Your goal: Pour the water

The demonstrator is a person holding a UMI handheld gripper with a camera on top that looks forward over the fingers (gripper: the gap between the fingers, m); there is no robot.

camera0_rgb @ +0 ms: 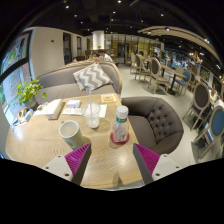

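Looking forward along the gripper [112, 160], the two magenta pads [78, 160] sit at the lower centre of the frame with the jaws standing apart and nothing held between them. A round wooden desk [40, 140] fills the lower left and centre of the frame. Just ahead of the right-hand finger, a plastic bottle [121, 124] stands upright on the desk, showing a red band on its label and a pale cap; it is clear of both fingers. Slightly left of the bottle and a little further back stands a tall clear glass [94, 112], also upright; its contents cannot be determined. To the left of centre, ahead of the left-hand finger, a white cup [69, 131] rests on the desk, apart from the glass. Toward the far left edge of the desk, a small green plant [27, 93] stands beside flat items resembling papers or booklets [72, 106], details illegible. Behind the desk, in the upper centre, a grey sofa [70, 82] carries a cushion [93, 75] with a zigzag pattern. A grey tufted armchair [158, 118] sits to the right of the desk, in the middle right of the frame. The upper right shows further tables and chairs [160, 72] in a large room under a dark ceiling with spot lighting.
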